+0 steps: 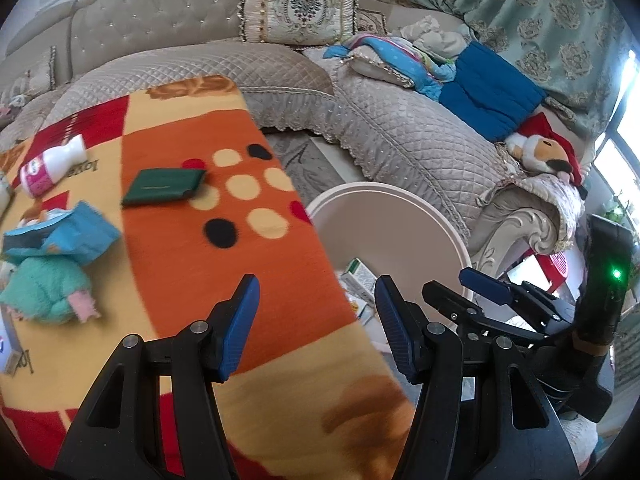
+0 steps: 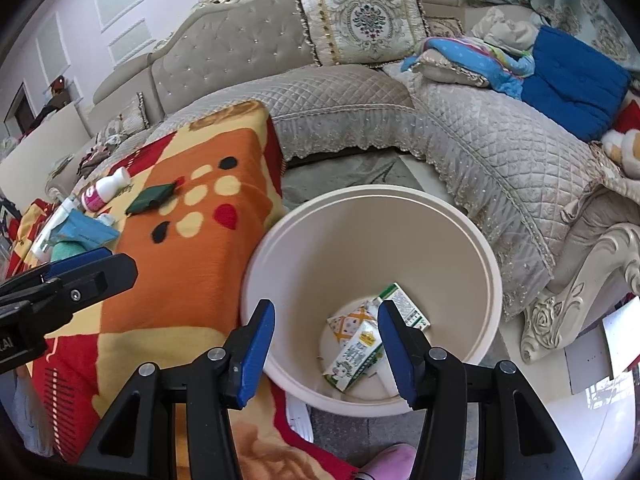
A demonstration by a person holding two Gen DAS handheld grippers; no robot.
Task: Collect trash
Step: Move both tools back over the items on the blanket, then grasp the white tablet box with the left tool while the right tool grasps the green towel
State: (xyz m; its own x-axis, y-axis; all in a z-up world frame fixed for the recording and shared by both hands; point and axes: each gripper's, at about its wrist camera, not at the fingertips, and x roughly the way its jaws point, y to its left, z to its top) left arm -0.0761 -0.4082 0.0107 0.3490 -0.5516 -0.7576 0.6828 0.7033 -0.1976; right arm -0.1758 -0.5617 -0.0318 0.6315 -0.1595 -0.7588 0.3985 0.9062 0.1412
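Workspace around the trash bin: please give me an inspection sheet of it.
Surface: table under an orange patterned blanket.
Job's things: cream trash bin on the floor holds cartons; white bottle, green packet and blue wrapper lie on the blanket.
Clutter: teal plush toy.
Grippers: left gripper and right gripper open, empty.
Cables: nothing seen.
Surroundings: quilted sofa, curtain.

Left tongs (image 1: 316, 328) & right tongs (image 2: 326, 350): black plastic frames, ribbed blue pads, silver pivot screws, green LED on right handle
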